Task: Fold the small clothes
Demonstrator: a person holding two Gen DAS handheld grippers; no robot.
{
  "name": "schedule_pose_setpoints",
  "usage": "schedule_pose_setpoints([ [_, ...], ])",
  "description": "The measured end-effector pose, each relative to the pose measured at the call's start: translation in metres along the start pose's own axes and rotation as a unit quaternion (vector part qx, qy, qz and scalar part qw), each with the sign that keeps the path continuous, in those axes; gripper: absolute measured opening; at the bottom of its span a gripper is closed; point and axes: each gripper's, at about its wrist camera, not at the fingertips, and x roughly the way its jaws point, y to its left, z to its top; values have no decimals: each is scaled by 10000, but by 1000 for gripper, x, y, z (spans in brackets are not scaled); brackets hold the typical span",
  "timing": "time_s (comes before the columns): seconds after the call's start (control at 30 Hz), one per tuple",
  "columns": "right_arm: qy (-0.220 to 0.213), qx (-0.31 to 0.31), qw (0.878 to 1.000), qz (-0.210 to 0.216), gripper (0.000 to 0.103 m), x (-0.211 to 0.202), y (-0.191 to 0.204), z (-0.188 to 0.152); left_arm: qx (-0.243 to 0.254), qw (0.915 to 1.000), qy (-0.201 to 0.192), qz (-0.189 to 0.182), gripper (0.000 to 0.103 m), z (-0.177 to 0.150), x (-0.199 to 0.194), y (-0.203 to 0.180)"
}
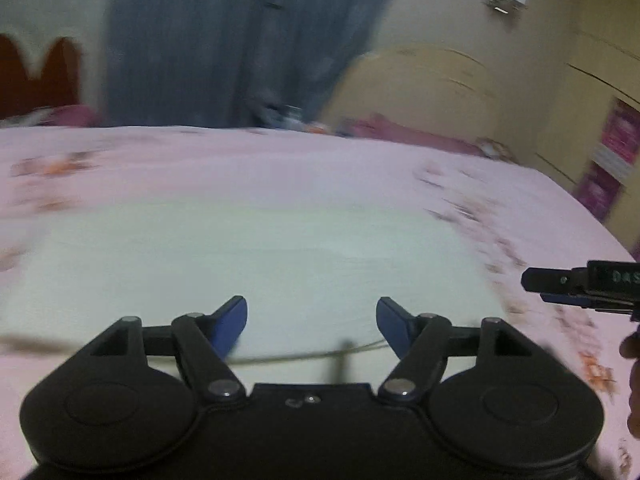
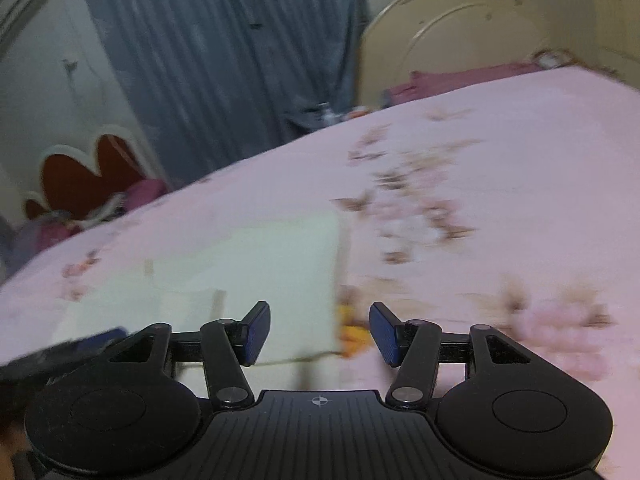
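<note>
**Pale garment flat on bed, both jaws parted and empty**

- A pale cream-green garment [image 1: 248, 252] is seen lying flat on the pink floral bed sheet [image 1: 280, 160], with a straight folded edge on its right side in the right wrist view. Both views are blurred; finer detail of the cloth cannot be made out.
- The left gripper [image 1: 311, 320] is held over the near part of the garment. Its jaws are spread wide, nothing is gripped between the blue pads.
- The right gripper [image 2: 319, 332] is held at the garment's right near corner. Its jaws stand apart; the cloth edge is seen between them, not pinched. A small orange patch [image 2: 352, 336] is noted just beside that edge; what it is cannot be told.
- No containers are seen on the bed.
- Background: grey-blue curtain [image 2: 224, 60], cream headboard [image 2: 452, 28].
</note>
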Motion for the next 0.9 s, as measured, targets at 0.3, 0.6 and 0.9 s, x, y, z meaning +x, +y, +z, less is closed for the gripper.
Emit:
schedule_pose_setpoints([
  [0.3,722,-161,9966,372,55,80,50,-12,-1244,9873,432,891,54,-28,-26,121],
  [0.6,625,-888,9925,565,3,89,87,-5,-1239,9862,264,1070,48,-22,-4,130],
  [0.9,-974,-1660,9789,682,3,3,121,44,-1371,9866,51,886,34,-26,-18,135],
])
